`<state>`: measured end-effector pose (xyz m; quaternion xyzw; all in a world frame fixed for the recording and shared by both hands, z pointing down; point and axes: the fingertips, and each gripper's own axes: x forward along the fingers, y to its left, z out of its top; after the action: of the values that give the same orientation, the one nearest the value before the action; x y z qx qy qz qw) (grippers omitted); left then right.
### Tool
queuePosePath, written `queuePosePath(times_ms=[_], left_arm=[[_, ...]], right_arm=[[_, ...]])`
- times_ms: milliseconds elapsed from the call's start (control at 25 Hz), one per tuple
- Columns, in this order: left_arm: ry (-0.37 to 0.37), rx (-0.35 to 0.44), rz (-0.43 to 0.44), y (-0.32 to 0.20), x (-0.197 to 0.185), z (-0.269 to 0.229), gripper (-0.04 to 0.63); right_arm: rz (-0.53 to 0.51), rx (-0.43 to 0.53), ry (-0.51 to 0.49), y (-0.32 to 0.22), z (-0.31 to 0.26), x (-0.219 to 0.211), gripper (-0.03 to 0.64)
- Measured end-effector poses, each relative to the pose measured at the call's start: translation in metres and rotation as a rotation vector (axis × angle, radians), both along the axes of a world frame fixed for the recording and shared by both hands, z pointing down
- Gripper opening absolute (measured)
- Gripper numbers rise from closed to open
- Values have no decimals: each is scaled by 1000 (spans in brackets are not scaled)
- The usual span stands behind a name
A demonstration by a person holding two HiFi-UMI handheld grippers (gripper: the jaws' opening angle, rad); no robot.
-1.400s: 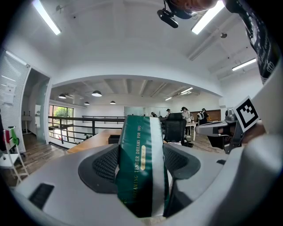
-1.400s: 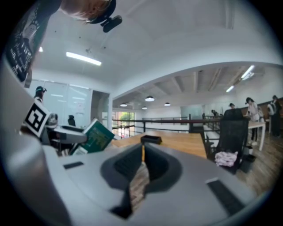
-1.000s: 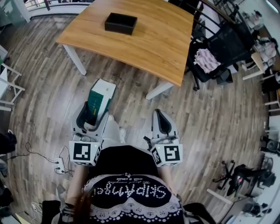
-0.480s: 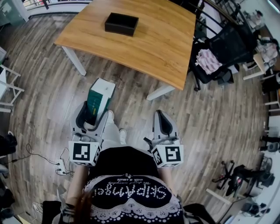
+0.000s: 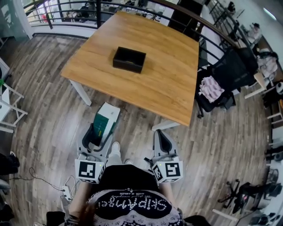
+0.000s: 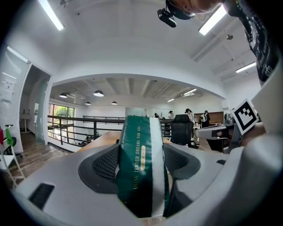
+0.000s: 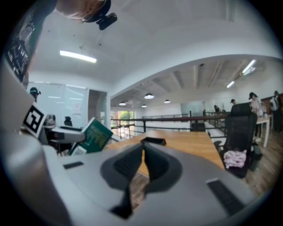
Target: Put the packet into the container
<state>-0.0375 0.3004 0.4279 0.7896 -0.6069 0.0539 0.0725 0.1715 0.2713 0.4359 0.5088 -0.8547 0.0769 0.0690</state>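
A green and white packet [image 5: 104, 122] sticks forward out of my left gripper [image 5: 98, 132], whose jaws are shut on it. The left gripper view shows the packet [image 6: 140, 163] upright between the two dark pads. A black open container [image 5: 129, 59] sits on the wooden table [image 5: 163, 75], well ahead of both grippers. My right gripper [image 5: 162, 137] is shut and holds nothing, over the floor beside the left one. From the right gripper view the packet [image 7: 93, 135] shows at the left and the container [image 7: 153, 141] lies just beyond the closed jaws.
A white table leg [image 5: 81, 90] and another [image 5: 166, 124] stand between me and the tabletop. A black chair with pink cloth [image 5: 212, 87] is at the table's right. A dark railing [image 5: 70, 9] runs behind the table. A white frame [image 5: 9, 103] stands at the left.
The table and container have shifted lower and nearer in the head view. Both grippers sit lower in that view, still side by side, the packet still held.
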Motion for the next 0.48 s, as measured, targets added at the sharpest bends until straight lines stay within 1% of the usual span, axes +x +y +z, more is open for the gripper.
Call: queuePosePath(times_ms=[200,480], left_arm=[[-9,11,25,-34,-26,-5,342],[-9,17,32,-65,-48,-4,342]], right_arm=[[39,17,5,-30,-7,-18,37],[84,-13,1,-53,4,-27,38]])
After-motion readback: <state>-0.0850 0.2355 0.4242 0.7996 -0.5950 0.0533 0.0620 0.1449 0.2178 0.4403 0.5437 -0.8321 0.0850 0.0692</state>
